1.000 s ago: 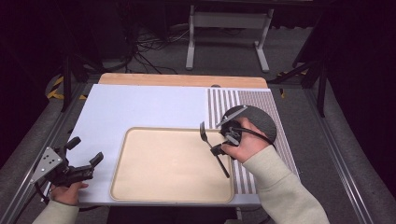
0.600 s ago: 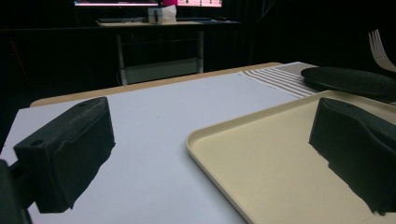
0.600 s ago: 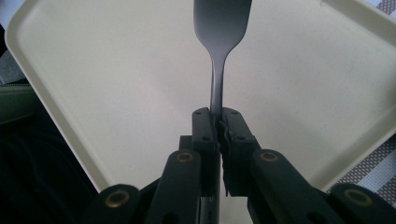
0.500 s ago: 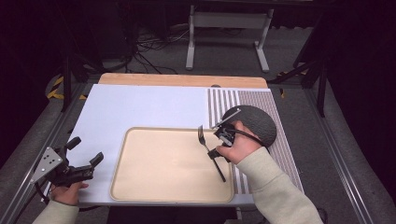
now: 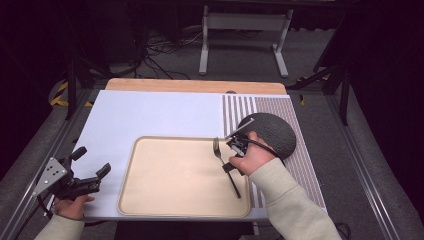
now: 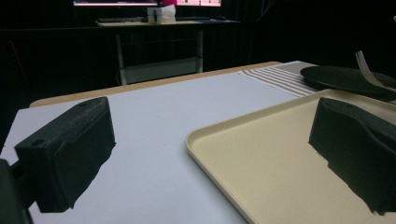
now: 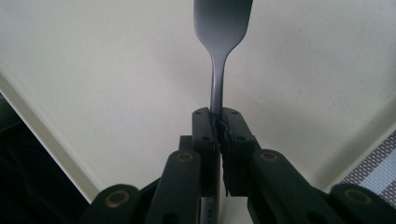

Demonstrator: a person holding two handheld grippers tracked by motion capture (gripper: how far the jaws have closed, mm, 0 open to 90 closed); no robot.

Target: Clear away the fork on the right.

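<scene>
— What has the right hand-held gripper [image 5: 229, 156] got?

— Its jaws are clamped on the handle of a fork [image 7: 219, 56], which it holds over the right part of the beige tray [image 5: 150, 200]. In the right gripper view the fork's head points away from the jaws above the tray's pale floor.

— And the left hand-held gripper [image 5: 92, 161]?

— Its jaws stand apart with nothing between them, at the tabletop's near left corner, just left of the tray.

— What lies under all this?

— A pale blue-white mat [image 5: 150, 115] covers the tabletop [image 5: 195, 86], whose wooden edge shows at the far side. A striped grey placemat [image 5: 300, 165] lies along the right, and a dark round plate [image 5: 272, 132] sits on it, just beyond the right hand.

— Is anything lying in the tray?

— I see nothing in it apart from the held fork.

— The room?

— Dark; grey carpet, cables [image 5: 165, 47] and a white metal stand [image 5: 242, 30] behind the tabletop.
</scene>
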